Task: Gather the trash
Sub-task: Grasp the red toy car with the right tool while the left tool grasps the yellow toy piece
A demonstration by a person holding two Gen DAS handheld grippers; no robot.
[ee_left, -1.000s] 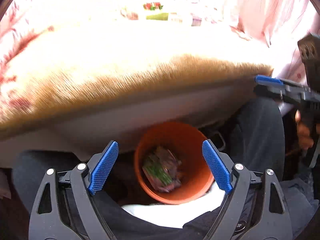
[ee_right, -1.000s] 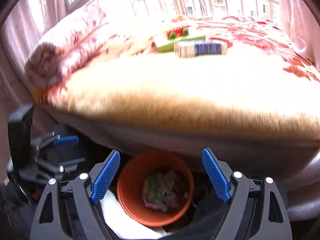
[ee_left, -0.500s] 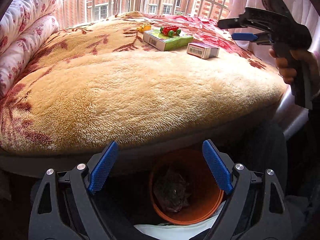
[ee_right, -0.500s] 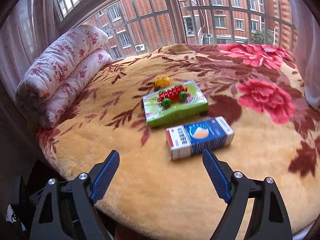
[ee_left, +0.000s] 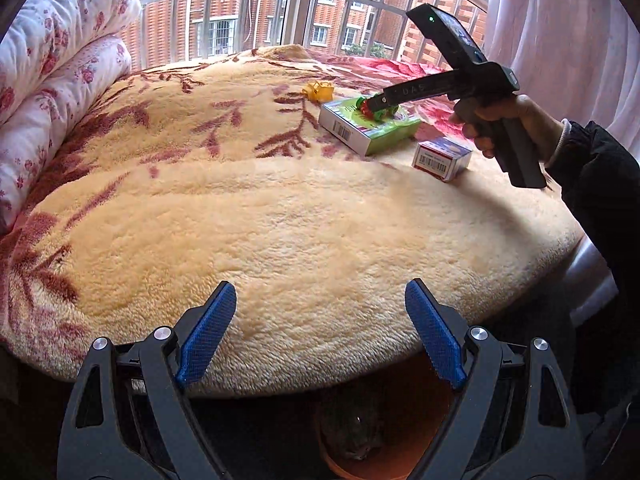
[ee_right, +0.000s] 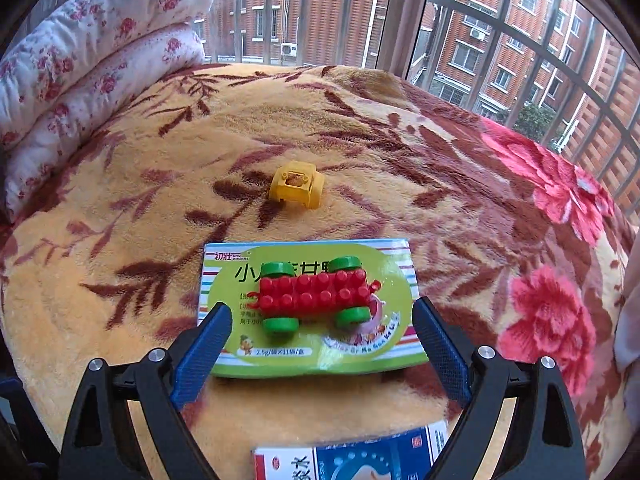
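A green medicine box (ee_right: 312, 308) lies on the bed blanket (ee_right: 160, 240) with a red and green toy brick car (ee_right: 316, 296) on top. A blue and white carton (ee_right: 352, 456) lies nearer, a yellow toy piece (ee_right: 297, 185) farther. My right gripper (ee_right: 320, 336) is open and empty, its fingers over the green box's near corners. In the left wrist view the green box (ee_left: 368, 128), the carton (ee_left: 442, 158) and the right gripper's body (ee_left: 460, 76) show far right. My left gripper (ee_left: 320, 340) is open and empty at the bed's near edge, above an orange bin (ee_left: 400, 432) holding wrappers.
Rolled floral quilts (ee_right: 92, 52) lie along the bed's left side. A barred window (ee_right: 480, 40) stands behind the bed, a white curtain (ee_left: 568, 40) at the right. The bin sits low in front of the bed, partly hidden under its edge.
Both grippers rose from over the orange bin to bed height. The right gripper moved forward over the bed, past the carton, to the green box. Both stayed open.
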